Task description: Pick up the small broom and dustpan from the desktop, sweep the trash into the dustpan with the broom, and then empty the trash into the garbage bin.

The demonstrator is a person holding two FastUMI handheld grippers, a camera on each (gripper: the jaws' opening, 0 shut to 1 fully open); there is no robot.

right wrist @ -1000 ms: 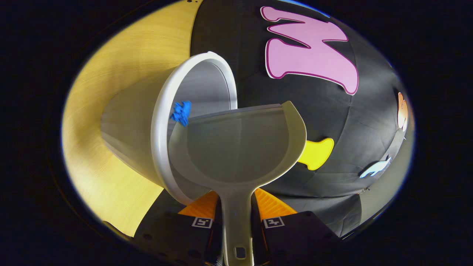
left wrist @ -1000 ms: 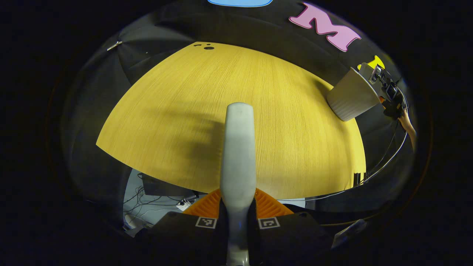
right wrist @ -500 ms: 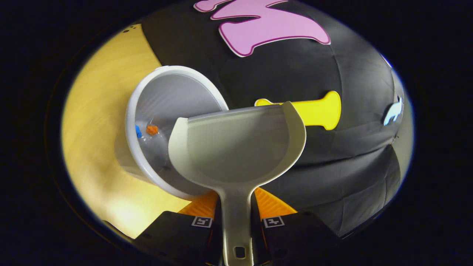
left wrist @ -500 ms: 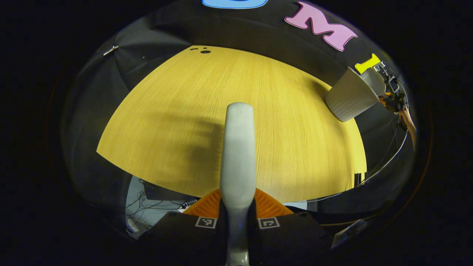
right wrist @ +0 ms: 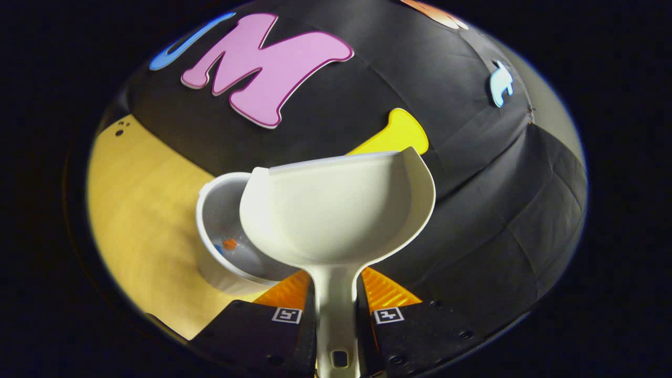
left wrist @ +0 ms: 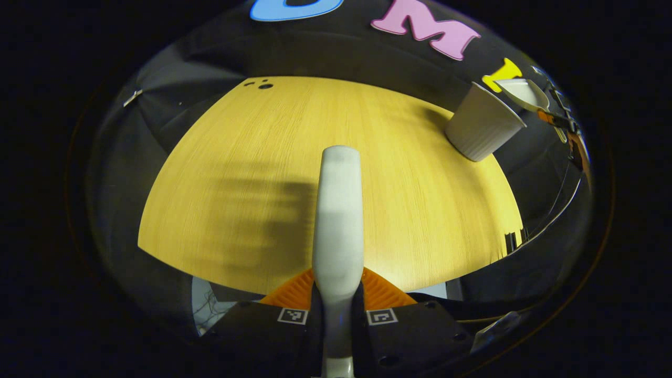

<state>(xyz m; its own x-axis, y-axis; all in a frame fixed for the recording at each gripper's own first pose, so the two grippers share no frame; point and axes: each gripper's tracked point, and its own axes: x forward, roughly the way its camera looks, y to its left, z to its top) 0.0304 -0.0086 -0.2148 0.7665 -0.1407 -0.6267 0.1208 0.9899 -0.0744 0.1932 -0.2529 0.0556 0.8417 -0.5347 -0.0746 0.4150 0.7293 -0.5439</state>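
The booth is dim, yet the tabletop (left wrist: 367,173) is brightly lit from above (a soft blurred shadow lies across it). Fisheye bending curves its edges, and the dustpan (right wrist: 338,210) interior glares pale.

Empty white dustpan (right wrist: 336,215) above white bin (right wrist: 223,247) with scraps inside

The yellow wood-grain desk (left wrist: 252,173) carries one pale ribbed plastic garbage bin (left wrist: 480,131), standing at its far right edge near the black wall; inside the bin (right wrist: 220,247) lie small orange and blue scraps (right wrist: 229,244); a soft shadow crosses the desk's near part.
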